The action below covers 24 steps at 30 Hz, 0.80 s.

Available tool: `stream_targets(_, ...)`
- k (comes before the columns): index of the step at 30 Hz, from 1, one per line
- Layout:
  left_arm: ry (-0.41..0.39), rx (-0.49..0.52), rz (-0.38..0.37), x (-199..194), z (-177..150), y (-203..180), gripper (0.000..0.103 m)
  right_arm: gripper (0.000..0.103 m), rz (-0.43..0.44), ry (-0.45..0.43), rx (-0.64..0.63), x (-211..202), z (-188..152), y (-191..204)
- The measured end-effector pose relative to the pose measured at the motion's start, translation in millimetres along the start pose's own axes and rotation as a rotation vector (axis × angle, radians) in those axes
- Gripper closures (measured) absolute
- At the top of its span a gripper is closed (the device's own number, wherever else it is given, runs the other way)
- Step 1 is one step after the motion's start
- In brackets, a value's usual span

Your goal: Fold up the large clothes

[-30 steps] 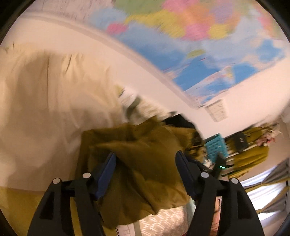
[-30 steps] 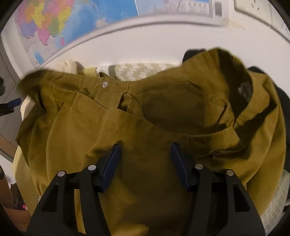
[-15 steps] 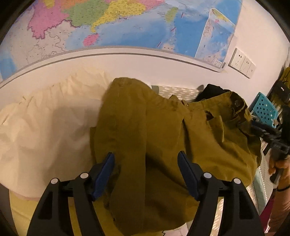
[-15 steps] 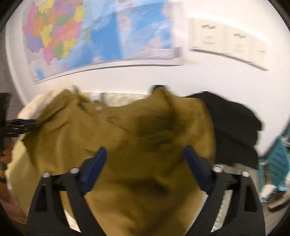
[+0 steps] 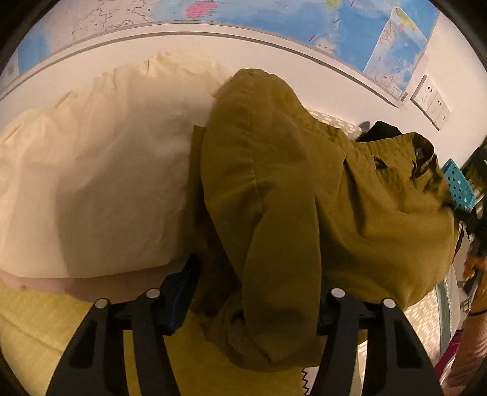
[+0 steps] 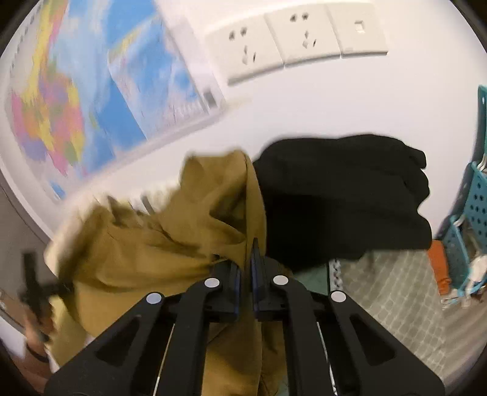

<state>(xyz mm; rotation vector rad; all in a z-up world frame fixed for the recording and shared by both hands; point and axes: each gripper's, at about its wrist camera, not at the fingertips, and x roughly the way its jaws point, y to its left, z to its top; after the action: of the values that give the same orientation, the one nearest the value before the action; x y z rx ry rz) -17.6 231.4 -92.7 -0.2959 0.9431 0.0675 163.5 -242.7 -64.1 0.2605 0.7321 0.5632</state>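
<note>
L wrist view: olive trousers (image 5: 283, 195) fill centre and right of frame, bunched, one leg hanging down centre-bottom over the yellow sheet (image 5: 36, 329). Left gripper (image 5: 252, 292) at bottom centre, jaws partway apart and just been closing in; cloth sits between them. Left blue pad (image 5: 179, 292) visible, right one mostly covered by fabric, so can't tell if pads actually press. Cream garment (image 5: 91, 182) spread across left half, touching the trousers' left edge. Wall map (image 5: 304, 24) along top, sockets (image 5: 430, 102) upper right, teal basket (image 5: 459, 185) at right edge, a hand (image 5: 474, 265) lower right, blurred.

R wrist view: right gripper (image 6: 246, 274) bottom centre, jaws just snapped nearly together, pinching an edge of the olive trousers (image 6: 158, 243), which trail off to left and lower centre. Black garment (image 6: 341, 198) piled centre-right, just beside the trousers. Grey patterned cover (image 6: 395, 298) lower right. Map (image 6: 91, 91) upper left, blurred; sockets (image 6: 292, 39) top; teal basket (image 6: 468, 219) right edge.
</note>
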Motion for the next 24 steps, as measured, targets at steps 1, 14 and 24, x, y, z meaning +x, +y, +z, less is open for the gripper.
stream_targets(1,0.002,-0.01,0.002,1,0,1,0.044,0.084,-0.011,0.063,-0.018,10,-4,-1)
stream_targets(14,-0.038,-0.083,-0.17,-26,-39,16,0.03,0.009,0.175,0.104,0.02,-16,-104,-14)
stream_targets(24,-0.075,0.072,-0.091,-5,-62,-35,0.027,0.072,0.212,0.051,-0.057,-9,-95,21)
